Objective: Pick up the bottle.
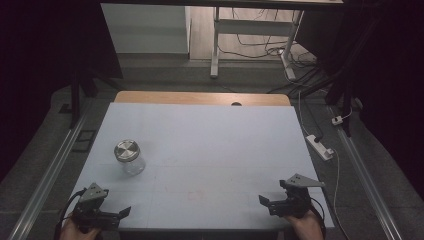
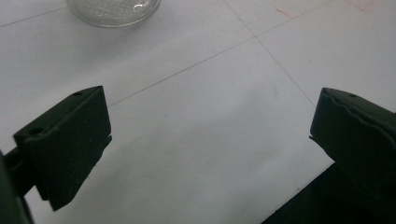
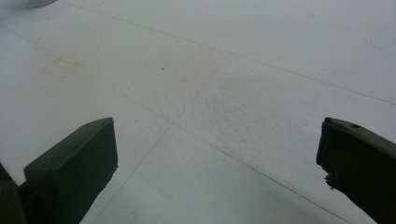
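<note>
A glass jar [image 1: 129,156] with a round metal lid stands on the left part of the white table top [image 1: 210,135]. My left gripper [image 1: 117,214] rests at the near left corner, a short way in front of the jar, and points right. In the left gripper view its jaws stand wide apart around bare table, so the left gripper [image 2: 210,116] is open, with the jar's base [image 2: 114,9] at the top edge. My right gripper [image 1: 270,202] sits at the near right corner, pointing left. The right gripper [image 3: 217,140] is open over the bare white surface.
A strip of wooden table [image 1: 200,98] shows beyond the white sheet. On the floor to the right lie a power strip [image 1: 320,146] and cables. White desk legs [image 1: 215,45] stand behind. Metal rails [image 1: 50,170] run along both sides.
</note>
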Tool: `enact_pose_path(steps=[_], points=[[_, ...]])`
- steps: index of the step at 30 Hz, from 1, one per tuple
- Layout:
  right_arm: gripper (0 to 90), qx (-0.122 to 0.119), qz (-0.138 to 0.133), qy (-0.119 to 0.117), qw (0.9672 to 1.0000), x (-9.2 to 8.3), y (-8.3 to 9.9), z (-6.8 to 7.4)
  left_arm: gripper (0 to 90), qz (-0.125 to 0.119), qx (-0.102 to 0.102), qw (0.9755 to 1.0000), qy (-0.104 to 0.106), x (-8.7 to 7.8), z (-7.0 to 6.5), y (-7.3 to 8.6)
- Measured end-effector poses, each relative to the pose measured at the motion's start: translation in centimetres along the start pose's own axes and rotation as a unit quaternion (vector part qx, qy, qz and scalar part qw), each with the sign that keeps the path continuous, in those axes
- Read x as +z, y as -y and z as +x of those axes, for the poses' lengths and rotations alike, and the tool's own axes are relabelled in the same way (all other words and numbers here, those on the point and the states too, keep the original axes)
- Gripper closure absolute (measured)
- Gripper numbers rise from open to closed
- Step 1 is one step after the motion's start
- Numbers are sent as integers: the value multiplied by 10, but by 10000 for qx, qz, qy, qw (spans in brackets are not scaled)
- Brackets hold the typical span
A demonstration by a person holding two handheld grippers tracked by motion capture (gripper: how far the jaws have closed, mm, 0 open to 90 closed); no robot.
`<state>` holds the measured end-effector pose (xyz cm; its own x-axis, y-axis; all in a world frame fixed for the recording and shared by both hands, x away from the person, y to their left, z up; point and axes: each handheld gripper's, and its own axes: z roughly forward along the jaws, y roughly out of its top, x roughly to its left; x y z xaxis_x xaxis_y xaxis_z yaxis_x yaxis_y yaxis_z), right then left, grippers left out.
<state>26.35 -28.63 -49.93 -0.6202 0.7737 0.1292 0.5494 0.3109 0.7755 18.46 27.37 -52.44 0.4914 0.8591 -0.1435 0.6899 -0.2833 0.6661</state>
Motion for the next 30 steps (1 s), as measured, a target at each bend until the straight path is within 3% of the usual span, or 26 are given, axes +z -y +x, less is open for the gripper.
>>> enact_pose_path(steps=[11, 25, 30], points=[[0, -166, 148, -52, 9997, 3, -1, 3, 0, -63, -11, 9998, 186, -1, 3, 1], [0, -198, 203, -85, 9996, 4, -1, 3, 0, 37, -228, 9997, 100, 0, 5, 0], [0, -273, 221, -93, 9993, 5, -1, 5, 0, 11, -279, 9994, 202, 0, 7, 0]])
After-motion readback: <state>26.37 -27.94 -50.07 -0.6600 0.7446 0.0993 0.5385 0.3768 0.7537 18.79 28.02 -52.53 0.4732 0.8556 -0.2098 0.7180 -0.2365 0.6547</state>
